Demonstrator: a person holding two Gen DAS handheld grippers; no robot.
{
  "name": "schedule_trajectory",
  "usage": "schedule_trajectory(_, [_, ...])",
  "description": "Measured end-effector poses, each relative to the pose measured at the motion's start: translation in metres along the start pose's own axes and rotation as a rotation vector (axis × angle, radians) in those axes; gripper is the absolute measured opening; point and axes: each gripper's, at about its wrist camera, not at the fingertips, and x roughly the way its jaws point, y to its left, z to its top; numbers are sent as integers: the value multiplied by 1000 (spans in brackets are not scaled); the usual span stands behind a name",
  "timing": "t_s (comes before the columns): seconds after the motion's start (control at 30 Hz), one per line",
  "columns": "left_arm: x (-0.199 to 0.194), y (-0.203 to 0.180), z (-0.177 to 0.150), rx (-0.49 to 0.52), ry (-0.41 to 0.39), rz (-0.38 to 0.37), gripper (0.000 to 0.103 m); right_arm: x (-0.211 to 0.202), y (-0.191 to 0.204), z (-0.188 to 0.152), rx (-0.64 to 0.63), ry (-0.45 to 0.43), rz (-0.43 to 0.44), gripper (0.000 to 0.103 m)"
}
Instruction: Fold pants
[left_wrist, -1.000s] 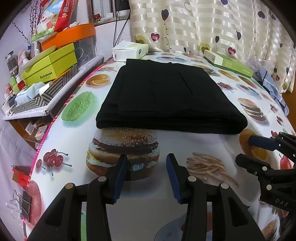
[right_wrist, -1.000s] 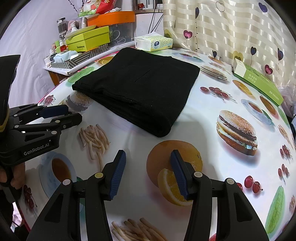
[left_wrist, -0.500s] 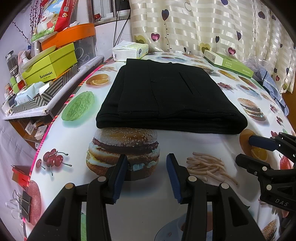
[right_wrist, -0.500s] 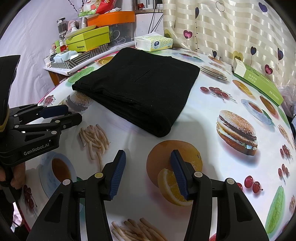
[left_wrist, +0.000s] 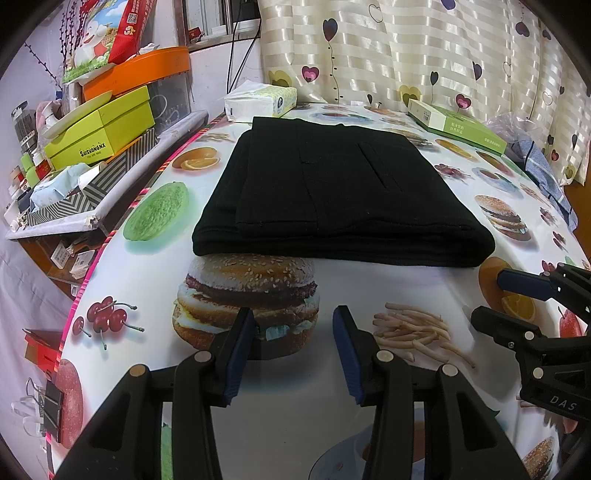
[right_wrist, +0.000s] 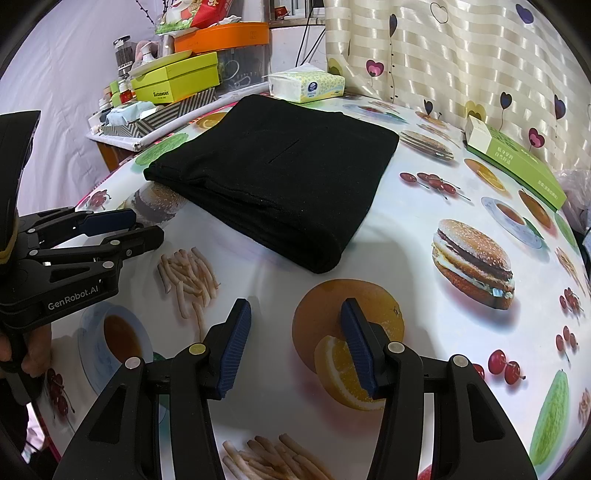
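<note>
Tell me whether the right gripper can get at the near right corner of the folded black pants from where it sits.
Probably yes. The right gripper is open and empty, and only bare tablecloth lies between it and the corner of the pants.

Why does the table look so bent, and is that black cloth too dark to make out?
Left wrist view: the fisheye lens bows the table edges and blacks out the corners; the folded pants show faint seams only. Right wrist view: same bulging, sheen on the curtain, soft shadows under the open right claw.

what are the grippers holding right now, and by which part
Nothing. The left gripper and right gripper are both open, short of the folded pants.
</note>
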Motion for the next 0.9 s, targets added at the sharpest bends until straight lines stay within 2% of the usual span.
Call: schedule_trajectory(0.9, [0,1,0,2,0,5,49,0,0,0,0,0,0,52])
